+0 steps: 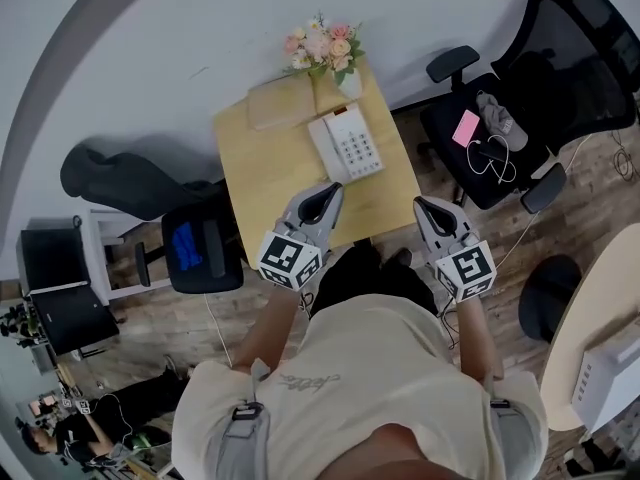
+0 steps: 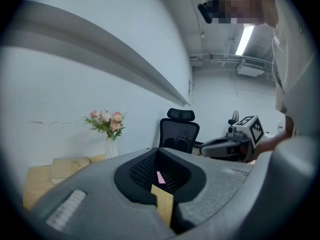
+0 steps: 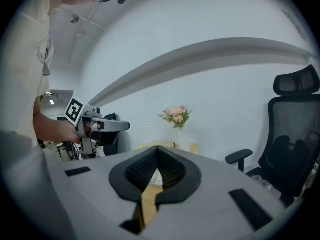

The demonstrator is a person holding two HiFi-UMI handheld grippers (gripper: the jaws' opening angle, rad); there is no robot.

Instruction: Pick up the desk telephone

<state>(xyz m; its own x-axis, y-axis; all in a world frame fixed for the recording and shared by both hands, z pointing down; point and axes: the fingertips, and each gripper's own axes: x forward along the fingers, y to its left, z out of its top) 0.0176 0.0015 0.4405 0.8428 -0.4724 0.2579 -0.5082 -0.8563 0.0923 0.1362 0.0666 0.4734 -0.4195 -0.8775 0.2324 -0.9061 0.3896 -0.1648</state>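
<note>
The white desk telephone (image 1: 345, 143) lies on the far half of a small wooden table (image 1: 270, 178), handset along its left side. In the head view my left gripper (image 1: 333, 192) hovers over the table's near edge, just short of the phone, jaws closed together and holding nothing. My right gripper (image 1: 421, 206) is at the table's near right corner, also shut and empty. In the left gripper view the left gripper (image 2: 158, 152) is shut and the phone is hidden behind it. In the right gripper view the right gripper (image 3: 158, 150) is shut too.
A vase of flowers (image 1: 325, 48) and a tan box (image 1: 282, 101) stand behind the phone by the wall. A black office chair (image 1: 500, 138) with a pink note is to the right. A black stool (image 1: 200, 248) is on the left, and a round table (image 1: 590, 308) is at the right edge.
</note>
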